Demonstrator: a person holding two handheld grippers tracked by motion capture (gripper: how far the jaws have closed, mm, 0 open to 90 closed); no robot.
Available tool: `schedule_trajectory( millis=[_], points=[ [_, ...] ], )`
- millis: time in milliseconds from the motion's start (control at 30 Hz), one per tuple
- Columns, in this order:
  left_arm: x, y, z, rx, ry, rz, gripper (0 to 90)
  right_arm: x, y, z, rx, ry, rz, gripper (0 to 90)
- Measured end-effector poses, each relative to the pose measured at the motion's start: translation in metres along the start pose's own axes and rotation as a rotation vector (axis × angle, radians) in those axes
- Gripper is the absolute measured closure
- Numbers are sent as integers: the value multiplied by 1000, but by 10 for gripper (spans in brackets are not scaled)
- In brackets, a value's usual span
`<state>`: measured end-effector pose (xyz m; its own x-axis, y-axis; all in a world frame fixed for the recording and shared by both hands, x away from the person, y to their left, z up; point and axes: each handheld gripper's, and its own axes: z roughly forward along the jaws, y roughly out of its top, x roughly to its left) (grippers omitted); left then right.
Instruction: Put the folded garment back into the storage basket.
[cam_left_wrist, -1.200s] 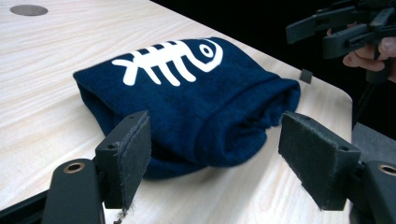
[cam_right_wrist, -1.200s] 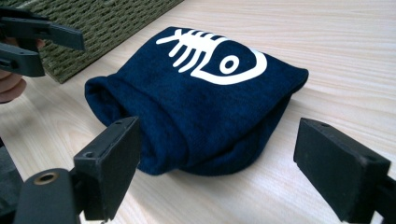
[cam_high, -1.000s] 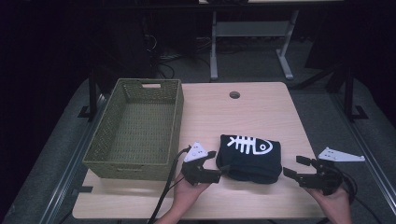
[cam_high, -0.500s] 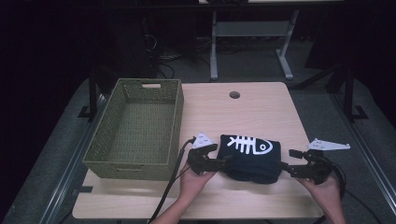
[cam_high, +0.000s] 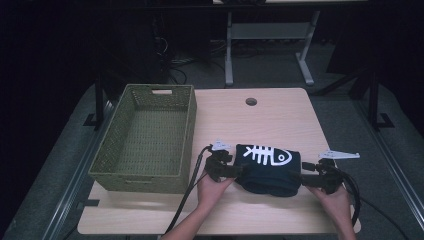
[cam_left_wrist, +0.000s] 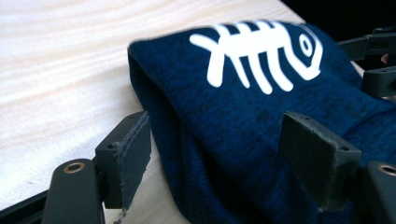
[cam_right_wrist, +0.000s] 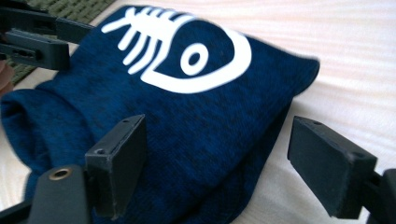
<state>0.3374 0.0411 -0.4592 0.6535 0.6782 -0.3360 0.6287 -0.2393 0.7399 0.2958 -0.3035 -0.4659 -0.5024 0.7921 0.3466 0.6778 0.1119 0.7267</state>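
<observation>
Because it is a folded bundle of dark blue knit cloth, the garment (cam_high: 269, 169) printed with a white fish skeleton (cam_high: 263, 155) looks soft, light and floppy, likely to sag and unfold if lifted from one end alone. It lies on the pale wooden bench (cam_high: 235, 120), toward the near edge, at about five o'clock from the bench's middle. An empty green woven basket (cam_high: 145, 137) stands at its nine o'clock, just beside the left hand. The left tool (cam_high: 229, 169) sits at the bundle's nine o'clock end, the right tool (cam_high: 306, 176) at its three o'clock end. In each gripper view the jaws stand apart, released, straddling the thick folded edge with cloth between them but not yet pinched. The fabric seems grippy rather than slippery and not fragile. A sound hold would likely be deep over both rolled ends at once, catching all layers, so the fold keeps its shape.
</observation>
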Motion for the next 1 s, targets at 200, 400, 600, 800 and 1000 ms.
schedule_trajectory(
  millis=[200,400,600,800,1000],
  points=[
    [7,0,8,39,-14,-36,259,-1,-3,1,-13,-11,16,249],
    [8,-2,13,72,-35,-50,296,-1,-6,9,26,-24,48,303],
    [7,-5,15,75,-55,-44,352,2,-7,12,41,-32,47,391],
    [7,-6,15,81,-104,-62,535,8,-9,14,55,-22,28,607],
    [6,-6,13,61,-132,-63,667,11,-9,11,42,4,31,709]
  ],
)
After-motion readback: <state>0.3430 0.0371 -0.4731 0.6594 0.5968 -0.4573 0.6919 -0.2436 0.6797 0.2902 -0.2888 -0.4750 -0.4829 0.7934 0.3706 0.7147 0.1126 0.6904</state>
